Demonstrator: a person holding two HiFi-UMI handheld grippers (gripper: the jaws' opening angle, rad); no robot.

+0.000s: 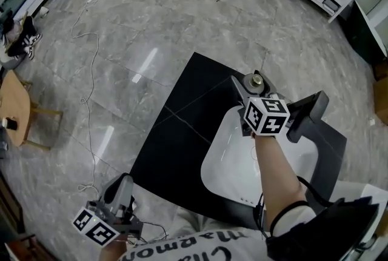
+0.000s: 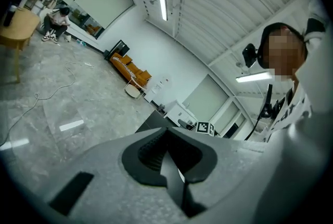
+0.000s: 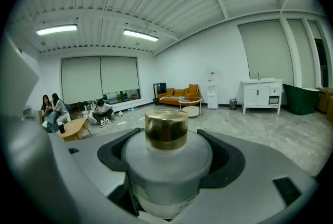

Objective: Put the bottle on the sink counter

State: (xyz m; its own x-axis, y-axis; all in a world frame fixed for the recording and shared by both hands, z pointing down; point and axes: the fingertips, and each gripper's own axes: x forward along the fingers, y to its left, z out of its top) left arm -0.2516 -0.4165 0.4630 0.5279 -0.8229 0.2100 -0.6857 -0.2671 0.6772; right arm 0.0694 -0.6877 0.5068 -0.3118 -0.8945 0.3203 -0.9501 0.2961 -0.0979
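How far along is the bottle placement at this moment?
Done: the bottle is picked up, clamped in the right gripper. In hand: it is over the black sink counter, beside the basin. Remaining: set down and release. The left gripper is shut, empty.

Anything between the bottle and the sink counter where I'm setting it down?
Nothing visible. The right tool holds the bottle over the black counter near its far edge, beyond the white basin. No object shows on the counter there.

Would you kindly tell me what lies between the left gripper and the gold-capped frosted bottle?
In the head view, mainly bare black sink counter lies between the left gripper and the gold-capped frosted bottle; nothing stands on that stretch.
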